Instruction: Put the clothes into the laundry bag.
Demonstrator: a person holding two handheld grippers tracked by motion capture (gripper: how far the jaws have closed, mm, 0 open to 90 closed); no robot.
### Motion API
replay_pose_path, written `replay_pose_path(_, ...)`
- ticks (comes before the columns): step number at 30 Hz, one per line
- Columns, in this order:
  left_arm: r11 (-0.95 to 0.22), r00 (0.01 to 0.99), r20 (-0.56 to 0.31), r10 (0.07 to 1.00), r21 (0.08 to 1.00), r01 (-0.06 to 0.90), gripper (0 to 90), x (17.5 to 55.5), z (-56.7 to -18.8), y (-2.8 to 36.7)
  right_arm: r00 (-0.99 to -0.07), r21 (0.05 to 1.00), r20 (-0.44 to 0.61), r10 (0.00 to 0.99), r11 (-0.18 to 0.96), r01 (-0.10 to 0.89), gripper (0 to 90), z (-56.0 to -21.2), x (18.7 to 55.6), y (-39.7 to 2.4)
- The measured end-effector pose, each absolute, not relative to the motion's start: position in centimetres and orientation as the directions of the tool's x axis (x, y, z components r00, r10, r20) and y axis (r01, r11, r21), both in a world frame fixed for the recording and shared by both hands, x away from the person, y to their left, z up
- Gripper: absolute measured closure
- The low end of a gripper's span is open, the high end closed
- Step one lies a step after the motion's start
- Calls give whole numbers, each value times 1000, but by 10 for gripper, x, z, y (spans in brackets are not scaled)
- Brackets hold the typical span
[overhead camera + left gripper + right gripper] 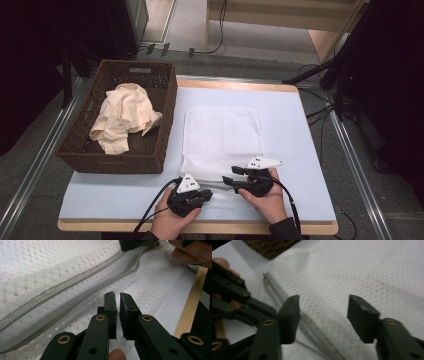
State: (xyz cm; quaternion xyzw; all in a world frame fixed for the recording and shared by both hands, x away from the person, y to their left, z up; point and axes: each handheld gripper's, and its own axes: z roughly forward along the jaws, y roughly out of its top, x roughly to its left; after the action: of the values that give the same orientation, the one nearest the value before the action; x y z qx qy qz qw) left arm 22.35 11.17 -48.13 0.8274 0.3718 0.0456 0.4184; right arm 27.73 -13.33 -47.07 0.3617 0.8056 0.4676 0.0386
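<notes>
Mesh bag: a white mesh laundry bag [221, 136] lies flat at the centre of the high view on the pale sheet over the table [300, 150], its zipper edge at the lower side, nearest the person.
Zipper: the grey zipper [75, 287] runs diagonally from lower left to upper right in the left gripper view, its two sides parted into an open gap.
Left gripper: the left gripper [206, 194] sits at lower centre of the high view, at the bag's lower left corner; its fingers [110, 307] are pressed almost together with a thin slit between them, and whether a fold of mesh is caught there cannot be told.
Right gripper: the right gripper [229, 175] lies just right of the left one, over the zipper edge; its fingers [289, 315] are spread wide above the mesh and zipper, pinching nothing.
Basket: a brown woven basket [165, 125] stands at the left of the high view, its right wall just beside the bag.
Cloth: a crumpled cream cloth [125, 115] lies inside the basket.
In the way: the two grippers crowd each other at the zipper end; the left gripper shows at the left edge of the right gripper view.
</notes>
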Motion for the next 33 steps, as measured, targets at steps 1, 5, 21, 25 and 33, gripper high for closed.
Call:
replay_pose_path(1, -372, 719, -236, 653, 727, 577, 849, 223, -481, 112, -747, 775, 271, 607, 323, 544, 331, -471, 276, -133)
replay_pose_path(5, -369, 718, -242, 652, 727, 579, 849, 224, -482, 112, -739, 751, 180, 649, 394, 530, 359, -474, 267, -133)
replay_pose_path(21, -381, 724, -234, 649, 724, 575, 900, 224, -482, 111, -590, 827, 188, 785, 198, 526, 879, -444, 294, -151)
replay_pose_path(25, -380, 723, -233, 650, 724, 575, 900, 224, -482, 111, -593, 786, 218, 775, 220, 577, 840, -460, 309, -151)
replay_pose_path(33, -377, 723, -230, 652, 728, 572, 900, 223, -482, 111, -635, 732, 241, 734, 293, 616, 513, -477, 309, -150)
